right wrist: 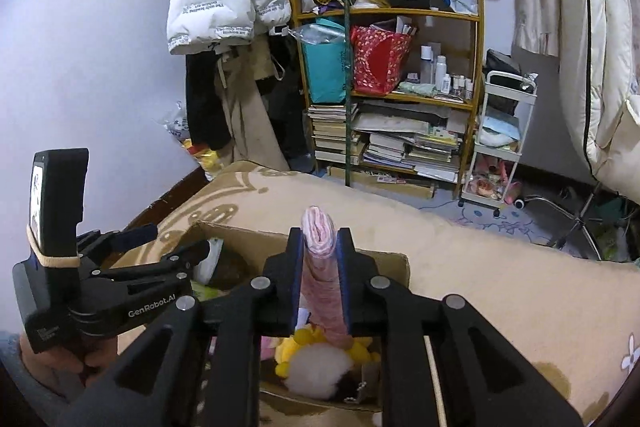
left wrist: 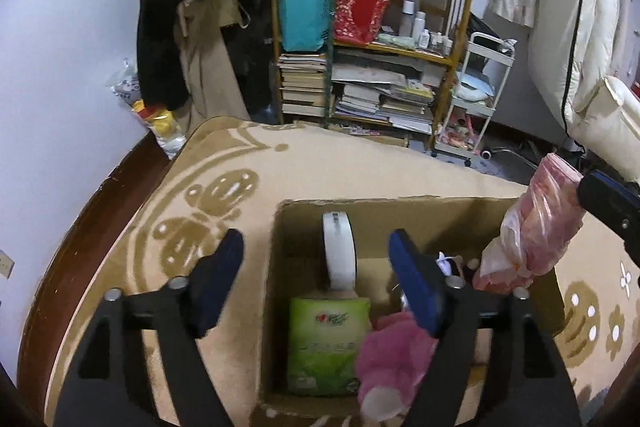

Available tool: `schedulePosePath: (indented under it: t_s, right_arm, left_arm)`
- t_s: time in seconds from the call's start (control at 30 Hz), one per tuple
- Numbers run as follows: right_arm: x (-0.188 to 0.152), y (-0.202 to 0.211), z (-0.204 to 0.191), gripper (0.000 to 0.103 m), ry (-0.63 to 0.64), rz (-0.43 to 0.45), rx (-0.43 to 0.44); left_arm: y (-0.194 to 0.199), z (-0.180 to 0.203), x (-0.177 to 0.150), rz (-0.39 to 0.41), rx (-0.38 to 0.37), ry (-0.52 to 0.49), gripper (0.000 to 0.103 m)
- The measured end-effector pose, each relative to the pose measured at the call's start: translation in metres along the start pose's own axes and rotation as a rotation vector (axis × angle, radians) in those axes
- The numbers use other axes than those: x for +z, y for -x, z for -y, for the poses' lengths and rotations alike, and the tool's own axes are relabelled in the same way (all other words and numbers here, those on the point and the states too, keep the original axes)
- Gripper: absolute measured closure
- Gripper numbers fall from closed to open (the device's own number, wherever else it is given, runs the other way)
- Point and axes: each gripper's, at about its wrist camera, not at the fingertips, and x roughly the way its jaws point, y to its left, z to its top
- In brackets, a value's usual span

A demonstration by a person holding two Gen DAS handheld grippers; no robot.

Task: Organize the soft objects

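Below left tongs: open cardboard box [left wrist: 400, 211] on beige patterned blanket [left wrist: 240, 167].
Left wrist view, left gripper [left wrist: 316, 271]: jaws spread wide, nothing between the pads; green tissue pack [left wrist: 326, 343] and white tape roll [left wrist: 339, 251] lie under the gap, pink plush [left wrist: 384, 359] beside its right finger.
Left wrist view, far right: right tongs pinch a pink bagged bundle [left wrist: 532, 227] over the box's right wall.
Right wrist view, right gripper [right wrist: 320, 267]: pads pressed onto the bundle, which stands upright between them; yellow-and-white plush [right wrist: 320, 363] just below.
Step, judged: placing the bundle.
Advice: lower it inside the walls before releasing; keep left tongs aside.
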Motion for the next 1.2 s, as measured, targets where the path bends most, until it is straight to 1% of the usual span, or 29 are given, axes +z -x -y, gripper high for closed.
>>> schedulePosePath:
  t_s: [0.03, 0.1, 0.13, 0.17, 0.3, 0.37, 0.4, 0.5, 0.53, 0.57, 0.7, 0.77, 0.9, 1.0, 1.07, 1.2]
  right_arm:
    - [0.001, 0.001, -0.001, 0.082, 0.003, 0.003, 0.000]
    - [0.003, 0.005, -0.004, 0.069, 0.012, 0.007, 0.004]
    - [0.003, 0.007, -0.005, 0.059, 0.014, 0.008, 0.004]
    - [0.004, 0.010, -0.007, 0.054, 0.016, 0.013, 0.007]
    - [0.009, 0.023, -0.012, 0.049, 0.032, 0.032, 0.008]
    - [0.010, 0.031, -0.013, 0.037, 0.023, 0.044, 0.009]
    - [0.010, 0.035, -0.013, 0.035, 0.018, 0.051, 0.011]
    - [0.011, 0.048, -0.013, 0.024, 0.009, 0.069, 0.011]
    - [0.012, 0.051, -0.014, 0.016, 0.008, 0.070, 0.011]
    - [0.011, 0.056, -0.013, 0.012, 0.007, 0.070, 0.012]
    - [0.010, 0.076, -0.015, 0.011, 0.011, 0.081, 0.011]
    - [0.009, 0.087, -0.016, 0.000, 0.014, 0.087, 0.010]
    - [0.006, 0.108, -0.019, 0.000, 0.015, 0.116, 0.003]
    - [0.000, 0.125, -0.021, 0.000, 0.019, 0.129, 0.005]
    - [-0.004, 0.138, -0.022, 0.000, 0.020, 0.156, 0.004]
    - [-0.013, 0.161, -0.026, 0.000, 0.033, 0.198, 0.008]
  left_arm:
    - [0.001, -0.002, 0.000, -0.005, 0.007, 0.006, 0.021]
    - [0.006, -0.008, 0.001, 0.003, 0.032, 0.014, 0.018]
    - [0.008, -0.011, 0.001, 0.000, 0.047, 0.016, 0.016]
    - [0.012, -0.014, 0.002, -0.003, 0.055, 0.019, 0.015]
    - [0.033, -0.022, 0.002, 0.019, 0.077, 0.010, 0.012]
    - [0.046, -0.025, 0.003, 0.046, 0.097, 0.001, 0.005]
    - [0.054, -0.026, 0.003, 0.062, 0.106, 0.000, 0.004]
    - [0.073, -0.030, 0.004, 0.087, 0.120, 0.004, 0.003]
    - [0.079, -0.032, 0.004, 0.093, 0.124, 0.007, 0.003]
    - [0.087, -0.033, 0.004, 0.100, 0.131, 0.009, 0.003]
    - [0.112, -0.035, 0.002, 0.132, 0.157, -0.001, 0.002]
    - [0.125, -0.037, -0.001, 0.151, 0.164, -0.004, 0.001]
    - [0.153, -0.040, -0.011, 0.185, 0.171, 0.006, 0.000]
    - [0.172, -0.043, -0.019, 0.206, 0.191, 0.015, 0.000]
    - [0.185, -0.045, -0.026, 0.224, 0.191, 0.025, 0.000]
    - [0.216, -0.052, -0.045, 0.289, 0.193, 0.055, 0.000]
